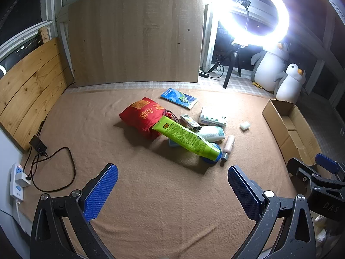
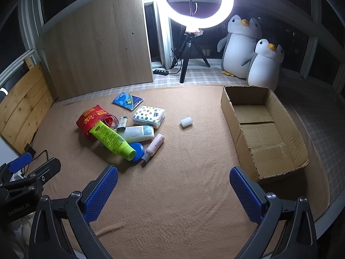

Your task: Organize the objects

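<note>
A heap of small objects lies on the tan blanket (image 1: 151, 194): a red pouch (image 1: 142, 114), a green tube (image 1: 187, 139) resting on a blue lid (image 1: 215, 158), a white tube (image 2: 139, 132), a pink bottle (image 2: 154, 146), a lighter (image 2: 122, 122), a tissue pack (image 2: 149, 116), a blue card (image 2: 127, 100) and a small white roll (image 2: 186, 121). An open cardboard box (image 2: 263, 129) stands to the right. My left gripper (image 1: 172, 191) is open, short of the heap. My right gripper (image 2: 173, 193) is open over bare blanket, between the heap and the box.
A ring light (image 2: 199, 2) on a tripod glares at the back. Two plush penguins (image 2: 252, 51) sit behind the box. A wooden panel (image 1: 138, 32) leans at the back, and pine boards (image 1: 32, 82) line the left. A power strip (image 1: 18, 181) and black cables (image 1: 54, 168) lie at the left edge.
</note>
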Demonstrator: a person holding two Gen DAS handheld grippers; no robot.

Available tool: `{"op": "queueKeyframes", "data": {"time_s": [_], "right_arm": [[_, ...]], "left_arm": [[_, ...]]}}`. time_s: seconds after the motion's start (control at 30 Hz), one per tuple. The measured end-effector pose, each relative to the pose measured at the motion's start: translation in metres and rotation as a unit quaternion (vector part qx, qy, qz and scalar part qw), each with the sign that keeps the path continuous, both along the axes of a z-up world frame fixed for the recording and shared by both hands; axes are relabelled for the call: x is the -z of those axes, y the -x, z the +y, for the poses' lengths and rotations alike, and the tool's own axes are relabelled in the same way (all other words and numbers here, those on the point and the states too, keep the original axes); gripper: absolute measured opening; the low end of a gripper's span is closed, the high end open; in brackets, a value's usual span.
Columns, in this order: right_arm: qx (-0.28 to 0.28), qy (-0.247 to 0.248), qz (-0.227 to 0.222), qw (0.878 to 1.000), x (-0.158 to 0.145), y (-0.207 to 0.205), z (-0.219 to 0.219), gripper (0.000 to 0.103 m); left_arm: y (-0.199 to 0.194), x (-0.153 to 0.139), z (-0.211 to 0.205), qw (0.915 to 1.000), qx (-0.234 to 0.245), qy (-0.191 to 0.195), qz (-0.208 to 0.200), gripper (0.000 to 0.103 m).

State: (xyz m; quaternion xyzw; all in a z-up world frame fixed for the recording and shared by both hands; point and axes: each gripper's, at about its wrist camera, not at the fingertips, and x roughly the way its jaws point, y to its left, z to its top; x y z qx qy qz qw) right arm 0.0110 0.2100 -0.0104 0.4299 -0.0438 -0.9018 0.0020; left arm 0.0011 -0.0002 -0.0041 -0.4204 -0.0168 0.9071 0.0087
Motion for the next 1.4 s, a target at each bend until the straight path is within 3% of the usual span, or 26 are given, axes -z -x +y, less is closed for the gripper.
{"op": "queueKeyframes", "data": {"time_s": [1.4], "right_arm": [[0.003, -0.002, -0.003, 1.000, 0.0034, 0.0062, 0.0007, 0.102]], "left_arm": [[0.0032, 0.0011, 0.0028, 1.0000, 0.002, 0.000, -0.001, 0.103]]}}
